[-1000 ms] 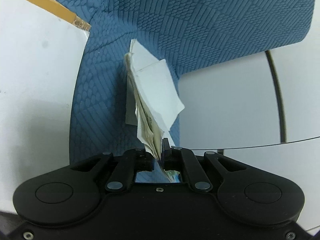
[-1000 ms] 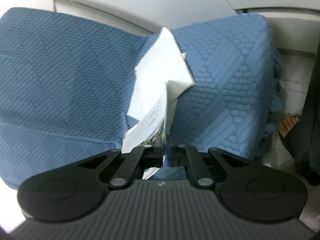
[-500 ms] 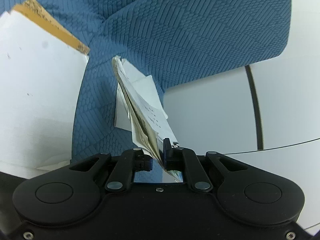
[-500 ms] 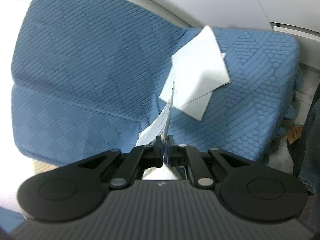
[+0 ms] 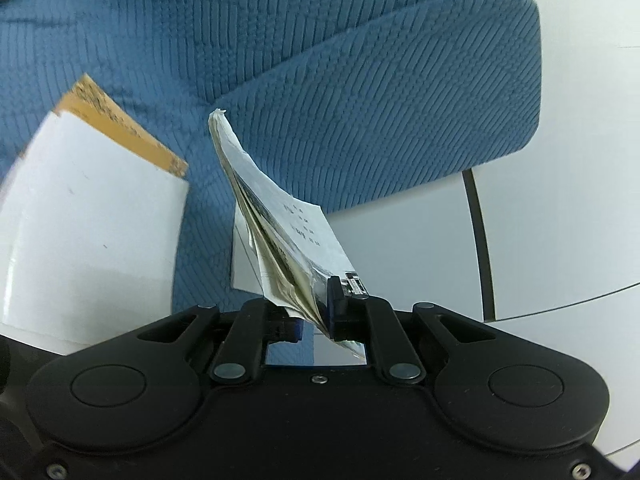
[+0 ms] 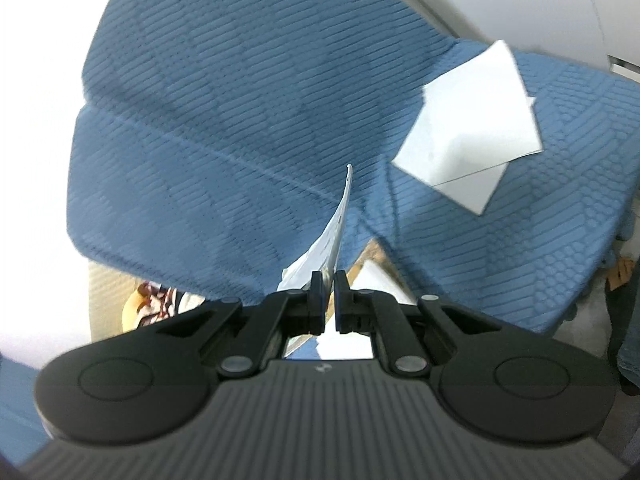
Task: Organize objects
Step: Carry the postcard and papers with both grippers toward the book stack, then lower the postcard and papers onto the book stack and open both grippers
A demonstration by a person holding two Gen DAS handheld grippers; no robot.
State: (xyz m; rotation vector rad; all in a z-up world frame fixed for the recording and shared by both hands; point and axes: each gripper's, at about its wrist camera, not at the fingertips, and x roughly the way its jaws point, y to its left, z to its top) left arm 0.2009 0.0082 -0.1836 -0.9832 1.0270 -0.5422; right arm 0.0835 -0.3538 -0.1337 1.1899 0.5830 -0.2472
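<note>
Presently catalogued, left wrist view: left gripper (image 5: pixel 316 312), black two-finger tool, clenched on a sheaf of papers (image 5: pixel 280 232), the pads pinching its lower corner; the sheaf holds several white and yellowed leaves, fanned a little at the grip, its top sheet bearing small print, and it rises edge-on and tilted up to the left, clear of the fabric behind it; background, a blue quilted sofa cover (image 5: pixel 360 80) with a stitched geometric pattern, filling the upper part of the view; at the left edge of the view, a white box (image 5: pixel 92 216) with a brown cardboard edge (image 5: pixel 120 128) along its upper side, whether it touches the cover cannot be told; at the right, white floor tiles (image 5: pixel 560 208) with dark joints. Right wrist view: right gripper (image 6: pixel 329 300), same make, grey ribbed body, clenched on a single thin slip of paper (image 6: pixel 334 240), seen almost edge-on and curving upward from the fingers, with faint print on its left face; lying flat on the cover's seat toward its right edge, well apart from the held slip, a pair of overlapping white sheets (image 6: pixel 472 136), the upper one squared off and laid askew over the lower; below the seat's front edge, at the lower left, a patterned item too blurred to identify
</note>
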